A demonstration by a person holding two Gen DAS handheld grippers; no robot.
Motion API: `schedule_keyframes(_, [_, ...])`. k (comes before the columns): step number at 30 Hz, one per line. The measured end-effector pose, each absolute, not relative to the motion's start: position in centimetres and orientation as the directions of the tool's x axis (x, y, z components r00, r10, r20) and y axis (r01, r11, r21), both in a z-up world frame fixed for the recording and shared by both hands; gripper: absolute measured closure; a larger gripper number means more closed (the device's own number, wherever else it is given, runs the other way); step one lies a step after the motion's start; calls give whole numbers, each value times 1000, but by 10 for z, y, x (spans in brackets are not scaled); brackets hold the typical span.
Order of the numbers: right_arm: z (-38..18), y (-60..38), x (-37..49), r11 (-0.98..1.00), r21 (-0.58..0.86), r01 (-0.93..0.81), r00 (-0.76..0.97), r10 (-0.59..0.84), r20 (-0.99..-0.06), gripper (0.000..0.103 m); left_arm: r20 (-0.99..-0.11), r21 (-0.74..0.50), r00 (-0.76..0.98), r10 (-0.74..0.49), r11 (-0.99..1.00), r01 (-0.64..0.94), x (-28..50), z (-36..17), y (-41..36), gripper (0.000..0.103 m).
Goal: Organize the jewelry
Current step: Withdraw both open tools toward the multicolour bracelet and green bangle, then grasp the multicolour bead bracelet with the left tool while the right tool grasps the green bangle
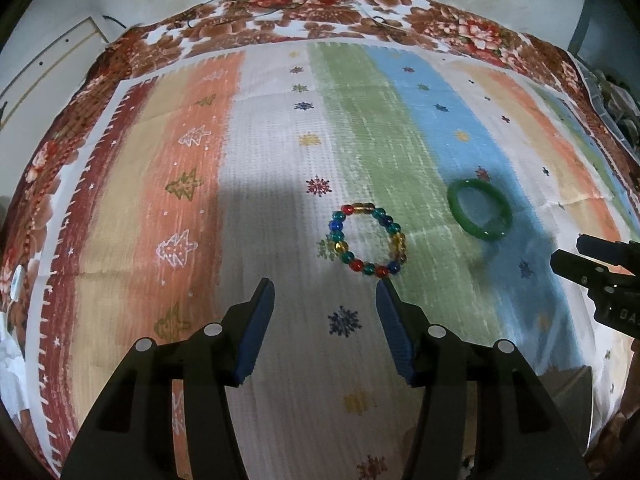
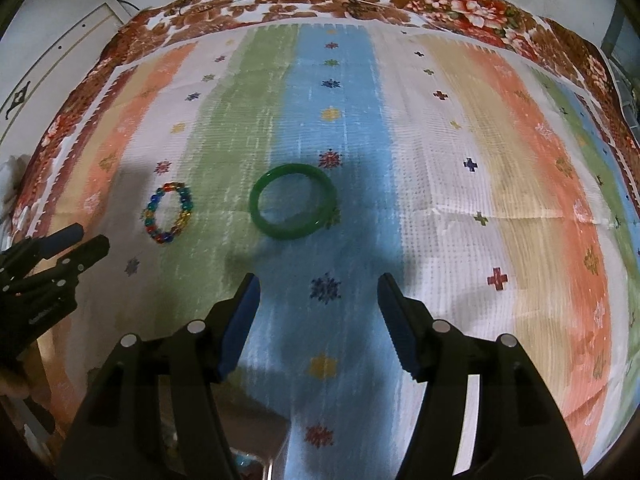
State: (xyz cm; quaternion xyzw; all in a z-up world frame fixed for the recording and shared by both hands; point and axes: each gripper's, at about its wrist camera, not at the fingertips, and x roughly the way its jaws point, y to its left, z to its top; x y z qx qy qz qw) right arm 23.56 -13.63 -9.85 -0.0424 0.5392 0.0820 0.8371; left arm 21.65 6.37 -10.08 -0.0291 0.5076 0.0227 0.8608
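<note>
Item one: bead bracelet (image 1: 369, 239), a closed ring of round beads in red, green, blue and yellow, lying flat on the striped cloth (image 1: 280, 152) where a white band meets a green band. Item two: green bangle (image 2: 294, 206), one smooth solid ring, lying flat where the green band meets the blue band, to the right of the bead bracelet and apart from it, not touching. Item three: striped cloth, bands of red-brown, tan, orange, white, green and blue printed with small trees, snowflakes and crosses; it is spread over a brown floral cover (image 2: 460, 0) on the table, and the floral cover shows beyond the cloth's far and side edges. Item four: left hand-held gripper (image 1: 325, 286), black with blue pads (image 1: 256, 332), jaws spread wide with nothing between them, held above the cloth just short of the bead bracelet, which lies slightly to the right of the gap. Item five: right hand-held gripper (image 2: 318, 282), same build, jaws likewise spread wide and holding nothing, held over the blue band on the near side of the green bangle, which lies a little left of the gap. Each hand-held gripper shows at the edge of the other's view.
</note>
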Motion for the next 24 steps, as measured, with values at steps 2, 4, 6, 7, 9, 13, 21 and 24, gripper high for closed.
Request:
schedule_keyframes(2, [-103, -138, 241, 984, 11, -177, 400, 82, -913, 41, -877, -29, 480, 7, 997, -68, 221, -103, 64, 50])
schedule_keyframes(4, [-106, -139, 245, 985, 7, -171, 399, 76, -914, 41, -879, -26, 476, 9, 997, -67, 225, -106, 63, 50])
schedule_keyframes(6, [-110, -140, 249, 987, 6, -163, 394, 71, -916, 41, -882, -22, 471, 13, 997, -68, 229, -109, 63, 50])
schedule_keyframes(7, [-112, -141, 251, 987, 8, -160, 391, 71, -918, 41, -884, -22, 468, 12, 997, -68, 231, -111, 64, 50])
schedule_keyframes(9, [-116, -141, 255, 987, 4, -159, 386, 65, -920, 41, -887, -23, 461, 13, 997, -71, 235, -115, 64, 50])
schedule_keyframes(13, [-122, -142, 265, 988, 0, -152, 378, 58, -924, 41, -892, -24, 452, 15, 997, -79, 242, -120, 66, 49])
schedule_keyframes(21, [-132, -138, 284, 987, -17, -160, 368, 44, -929, 41, -899, -25, 438, 13, 996, -81, 258, -128, 67, 47])
schedule_keyframes(24, [-135, -137, 291, 987, -22, -162, 364, 39, -931, 40, -905, -39, 424, -3, 996, -77, 264, -132, 67, 47])
